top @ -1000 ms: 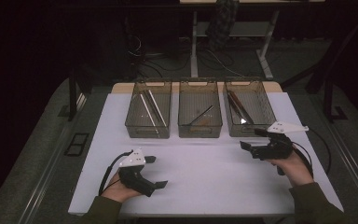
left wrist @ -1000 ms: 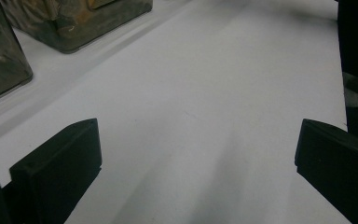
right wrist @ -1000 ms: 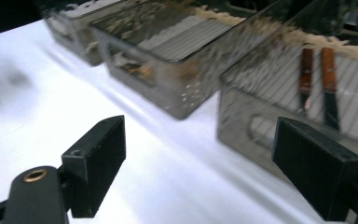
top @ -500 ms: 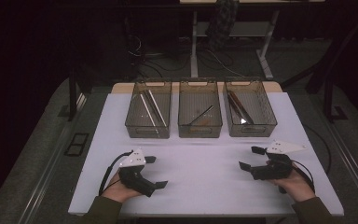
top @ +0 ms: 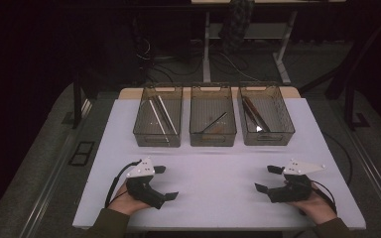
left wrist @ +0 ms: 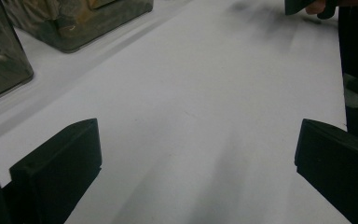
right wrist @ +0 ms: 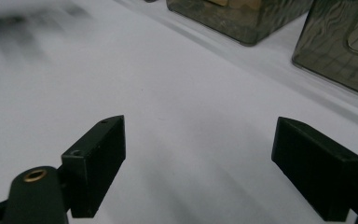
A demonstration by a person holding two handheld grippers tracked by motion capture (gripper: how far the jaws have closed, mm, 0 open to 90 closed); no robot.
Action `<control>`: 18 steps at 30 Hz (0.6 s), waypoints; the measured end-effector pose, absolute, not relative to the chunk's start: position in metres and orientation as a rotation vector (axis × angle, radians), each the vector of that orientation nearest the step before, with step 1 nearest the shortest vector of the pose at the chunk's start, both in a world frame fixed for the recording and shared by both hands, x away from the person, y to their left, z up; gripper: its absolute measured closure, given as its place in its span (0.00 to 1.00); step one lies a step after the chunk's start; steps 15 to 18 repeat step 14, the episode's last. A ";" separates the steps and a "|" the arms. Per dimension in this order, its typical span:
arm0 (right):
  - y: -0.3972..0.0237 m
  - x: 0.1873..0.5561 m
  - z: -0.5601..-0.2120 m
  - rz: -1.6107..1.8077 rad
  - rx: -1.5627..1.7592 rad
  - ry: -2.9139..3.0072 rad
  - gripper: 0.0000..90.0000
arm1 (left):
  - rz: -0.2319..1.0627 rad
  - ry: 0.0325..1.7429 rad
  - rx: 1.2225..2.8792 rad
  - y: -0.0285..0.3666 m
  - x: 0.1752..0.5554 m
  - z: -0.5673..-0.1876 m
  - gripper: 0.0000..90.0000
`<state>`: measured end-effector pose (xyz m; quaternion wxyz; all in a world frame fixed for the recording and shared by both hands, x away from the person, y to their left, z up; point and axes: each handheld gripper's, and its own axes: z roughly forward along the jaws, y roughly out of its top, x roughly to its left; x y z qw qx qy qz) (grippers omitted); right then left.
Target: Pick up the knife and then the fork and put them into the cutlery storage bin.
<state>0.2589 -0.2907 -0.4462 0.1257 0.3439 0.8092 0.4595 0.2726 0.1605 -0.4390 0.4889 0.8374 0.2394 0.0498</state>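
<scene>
Both grippers rest low on the white table (top: 213,163) near its front edge, each held by a hand. My left gripper (top: 165,182) is at the front left, open, nothing between its jaws. At the front right my right gripper (top: 267,179) is also open and holds nothing. In the left gripper view the left gripper (left wrist: 196,163) spans bare white tabletop, with the other hand's gripper (left wrist: 307,5) far off at the top right. The right gripper (right wrist: 200,163) in its own view likewise frames bare table.
Three smoky clear bins stand in a row at the back of the table: the left bin (top: 156,139) with silvery utensils, the middle bin (top: 212,140) with a dark stick, the right bin (top: 268,139) with a dark utensil. Desk legs and cables lie beyond.
My right gripper has drawn back from just in front of the right bin to the table's front edge and lowered. The left gripper has stayed put.
</scene>
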 end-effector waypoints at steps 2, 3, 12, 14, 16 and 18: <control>-0.292 0.258 -0.448 1.322 1.003 2.366 0.19 | 0.121 0.583 2.034 0.161 0.272 -0.439 0.00; -0.292 0.258 -0.448 1.321 1.006 2.368 0.19 | 0.121 0.583 2.035 0.161 0.272 -0.439 0.00; -0.293 0.258 -0.448 1.308 0.996 2.372 0.19 | 0.121 0.585 2.040 0.161 0.273 -0.439 0.00; -0.293 0.258 -0.448 1.304 0.994 2.374 0.19 | 0.121 0.584 2.041 0.161 0.273 -0.439 0.00; -0.293 0.258 -0.448 1.304 0.994 2.374 0.19 | 0.121 0.584 2.041 0.161 0.273 -0.439 0.00; -0.293 0.258 -0.448 1.304 0.994 2.374 0.19 | 0.121 0.584 2.041 0.161 0.273 -0.439 0.00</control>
